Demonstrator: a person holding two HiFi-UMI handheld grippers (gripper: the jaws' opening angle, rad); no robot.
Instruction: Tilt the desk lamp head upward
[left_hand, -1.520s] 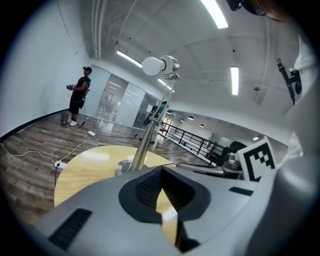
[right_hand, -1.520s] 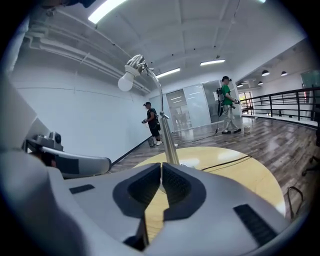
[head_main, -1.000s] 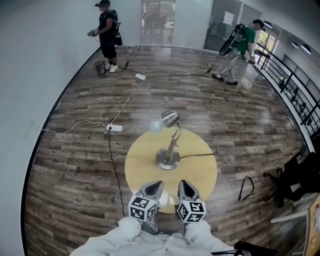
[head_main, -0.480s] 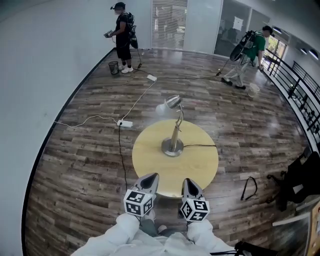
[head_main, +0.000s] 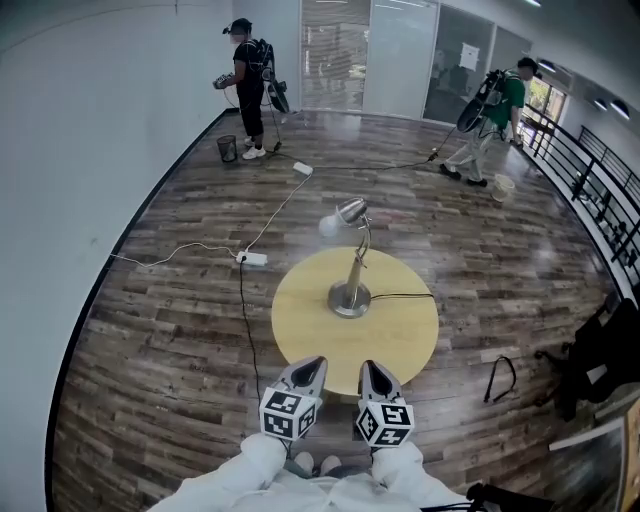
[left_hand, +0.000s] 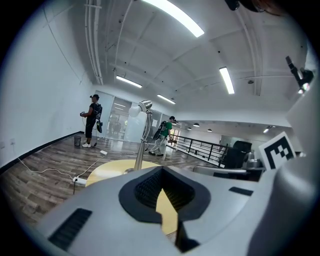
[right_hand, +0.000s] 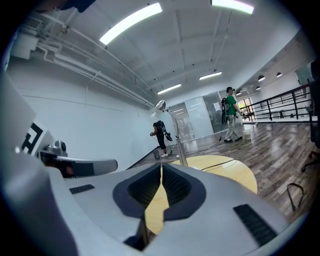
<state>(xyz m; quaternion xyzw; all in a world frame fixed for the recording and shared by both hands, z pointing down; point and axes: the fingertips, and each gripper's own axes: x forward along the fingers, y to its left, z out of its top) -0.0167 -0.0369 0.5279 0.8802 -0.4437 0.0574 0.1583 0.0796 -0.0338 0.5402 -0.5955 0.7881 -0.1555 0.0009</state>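
A silver desk lamp stands on a round yellow table. Its base sits near the table's middle and its head points left and slightly down. In the left gripper view the lamp rises beyond the jaws; in the right gripper view the lamp does too. My left gripper and right gripper hang side by side at the table's near edge, well short of the lamp. Both are shut with nothing between the jaws.
A black cord runs from the lamp base off the table's right side. A power strip and cables lie on the wooden floor to the left. Two people work at the far end. A black strap lies right of the table.
The view has drawn back from the table: the lamp and tabletop look smaller and farther. Both grippers now hang at the table's near edge instead of over it. Both stay shut.
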